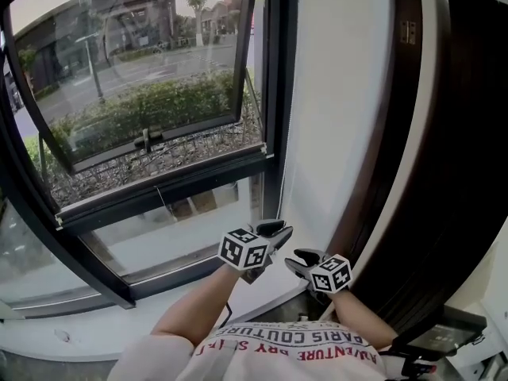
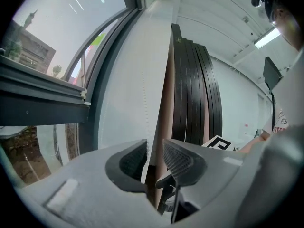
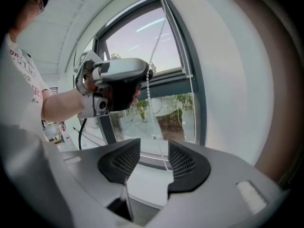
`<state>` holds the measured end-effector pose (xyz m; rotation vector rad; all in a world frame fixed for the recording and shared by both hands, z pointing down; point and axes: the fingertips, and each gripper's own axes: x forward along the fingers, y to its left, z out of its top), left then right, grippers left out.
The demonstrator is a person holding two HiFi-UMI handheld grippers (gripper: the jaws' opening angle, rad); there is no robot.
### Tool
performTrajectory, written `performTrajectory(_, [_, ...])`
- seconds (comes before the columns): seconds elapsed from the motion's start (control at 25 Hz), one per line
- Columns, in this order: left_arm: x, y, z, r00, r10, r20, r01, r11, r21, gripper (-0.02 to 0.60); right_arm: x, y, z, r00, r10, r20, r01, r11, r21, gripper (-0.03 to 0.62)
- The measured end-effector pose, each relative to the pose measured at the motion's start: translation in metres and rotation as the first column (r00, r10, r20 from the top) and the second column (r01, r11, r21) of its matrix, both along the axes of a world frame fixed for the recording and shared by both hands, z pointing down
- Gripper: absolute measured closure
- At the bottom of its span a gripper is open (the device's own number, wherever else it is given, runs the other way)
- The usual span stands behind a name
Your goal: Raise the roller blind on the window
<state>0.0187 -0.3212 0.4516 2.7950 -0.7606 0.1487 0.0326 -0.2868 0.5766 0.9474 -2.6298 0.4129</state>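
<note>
Hovering low by the window [image 1: 270, 70] frame's right side.
L hand-held gripper [image 1: 274, 230] released, chain [image 2: 143, 103] btwn its jaws; R hand-held gripper [image 1: 300, 258] released too, nothing gripped.

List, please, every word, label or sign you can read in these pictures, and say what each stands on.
"PARIS COUTURE": on the shirt, head view.
"AVENTURE": on the shirt, the next printed line; the rest of that line is unclear.
Shirt print in both gripper views: too blurred to read.
Left cube and right cube: square patterns only, no words.
</note>
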Motion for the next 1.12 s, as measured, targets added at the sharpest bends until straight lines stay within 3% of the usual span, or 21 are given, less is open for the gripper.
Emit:
performTrajectory(0.16, [-0.013,0.01,-0.011,0.998,-0.019,-0.062,0.02,1.0,0.007,0.471,-0.007,0.01,-0.025,1.0,-0.009,0.025,0.007,0.998,0.056,0.39])
performTrajectory(0.28, [-0.021,0.023,-0.016,0.998,-0.03,-0.048,0.032,0.999,0.041,0.471,-0.011,0.022,-0.041,0.999,-0.023,0.044,0.02,0.997,0.075,0.388])
performTrajectory(0.44, [-0.049,0.029,-0.013,0.987,-0.159,0.013,0.156,0.982,0.11,0.471,-0.018,0.04,-0.064,0.994,-0.043,0.101,0.035,0.996,0.079,0.396])
performTrajectory(0.52, [-0.061,0.033,-0.008,0.98,-0.199,-0.025,0.2,0.978,0.064,0.471,-0.021,0.051,-0.072,0.991,-0.062,0.118,0.053,0.996,0.076,0.416])
performTrajectory(0.64, [-0.062,0.053,-0.005,0.979,-0.175,-0.108,0.172,0.985,-0.03,0.474,-0.024,0.073,-0.079,0.988,-0.102,0.118,0.094,0.993,0.069,0.474])
performTrajectory(0.76, [-0.048,0.088,-0.007,0.986,-0.122,-0.118,0.118,0.992,-0.04,0.501,-0.017,0.099,-0.081,0.984,-0.13,0.122,0.126,0.991,0.041,0.589])
performTrajectory(0.84, [-0.037,0.117,-0.012,0.988,-0.08,-0.132,0.076,0.996,-0.04,0.58,-0.011,0.121,-0.083,0.978,-0.147,0.148,0.148,0.989,0.009,0.589])
performTrajectory(0.96, [-0.015,0.159,-0.022,0.991,-0.025,-0.13,0.021,0.999,-0.026,0.58,0.005,0.15,-0.092,0.974,-0.142,0.174,0.145,0.989,-0.004,0.589])
performTrajectory(1.12, [0.013,0.218,-0.02,0.999,-0.005,-0.051,0.005,1.0,-0.004,0.58,0.026,0.2,-0.101,0.971,-0.144,0.193,0.147,0.989,-0.002,0.589])
